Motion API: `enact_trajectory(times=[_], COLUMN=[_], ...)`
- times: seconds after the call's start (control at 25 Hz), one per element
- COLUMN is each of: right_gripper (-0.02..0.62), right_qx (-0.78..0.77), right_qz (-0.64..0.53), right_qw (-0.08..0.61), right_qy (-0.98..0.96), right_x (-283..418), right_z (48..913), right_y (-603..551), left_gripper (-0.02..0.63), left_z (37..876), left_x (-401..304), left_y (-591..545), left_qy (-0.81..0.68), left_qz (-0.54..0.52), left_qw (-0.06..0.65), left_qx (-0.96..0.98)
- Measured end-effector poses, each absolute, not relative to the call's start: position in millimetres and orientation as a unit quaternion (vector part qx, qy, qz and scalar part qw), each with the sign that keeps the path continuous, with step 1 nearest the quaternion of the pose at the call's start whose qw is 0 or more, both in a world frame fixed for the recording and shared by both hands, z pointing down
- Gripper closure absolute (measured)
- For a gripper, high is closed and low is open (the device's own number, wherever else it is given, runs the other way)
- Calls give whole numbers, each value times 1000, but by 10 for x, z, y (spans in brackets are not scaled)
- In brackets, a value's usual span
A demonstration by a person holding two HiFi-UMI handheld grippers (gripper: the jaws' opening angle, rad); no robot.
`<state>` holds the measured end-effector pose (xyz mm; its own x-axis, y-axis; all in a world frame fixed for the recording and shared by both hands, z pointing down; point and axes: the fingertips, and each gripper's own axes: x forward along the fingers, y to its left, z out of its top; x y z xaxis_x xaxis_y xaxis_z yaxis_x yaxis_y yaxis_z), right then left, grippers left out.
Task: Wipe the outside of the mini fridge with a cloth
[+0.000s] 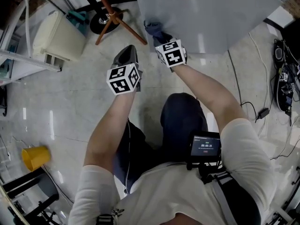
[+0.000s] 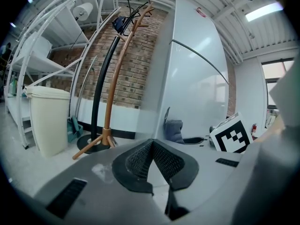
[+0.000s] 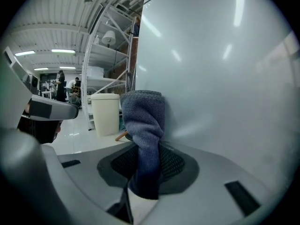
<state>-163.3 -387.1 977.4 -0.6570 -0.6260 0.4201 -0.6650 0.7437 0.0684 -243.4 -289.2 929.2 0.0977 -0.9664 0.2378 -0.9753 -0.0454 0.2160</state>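
The mini fridge [image 1: 211, 13] is a pale grey cabinet that fills the top of the head view, and its side [image 3: 220, 69] fills the right gripper view. My right gripper [image 1: 157, 32] is shut on a blue-grey cloth [image 3: 145, 125], whose bunched top presses against the fridge's side. The cloth [image 1: 153, 28] also shows at the fridge's lower left corner. My left gripper [image 1: 126, 55] is shut with nothing in it, held apart to the left of the fridge. In the left gripper view the fridge [image 2: 197, 74] stands ahead and to the right, with the cloth [image 2: 174, 130] at its base.
A wooden coat stand [image 1: 115, 18] on a black round base stands just left of the fridge. A cream bin [image 1: 58, 34] sits further left beside white shelving [image 1: 18, 55]. A yellow bucket [image 1: 35, 157] is on the floor at lower left. Cables [image 1: 283, 78] lie at the right.
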Motion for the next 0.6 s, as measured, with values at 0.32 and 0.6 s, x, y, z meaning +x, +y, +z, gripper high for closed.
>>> enact_trajectory(times=[0.32,0.6], right_gripper=[485,485], right_qx=[390,431], right_qz=[54,68], right_qw=[212,214], right_qy=[-895,-874], right_x=[-1084,-279], right_z=[9824,9910], right_y=[-3997,-4156], left_gripper=[603,603], left_z=[9348,9416], left_x=[-2052,-1467], left_y=[-3033,-3259], left_qy=[-648,-616], left_qz=[22,31], left_qw=[165,168], left_qx=[743,769])
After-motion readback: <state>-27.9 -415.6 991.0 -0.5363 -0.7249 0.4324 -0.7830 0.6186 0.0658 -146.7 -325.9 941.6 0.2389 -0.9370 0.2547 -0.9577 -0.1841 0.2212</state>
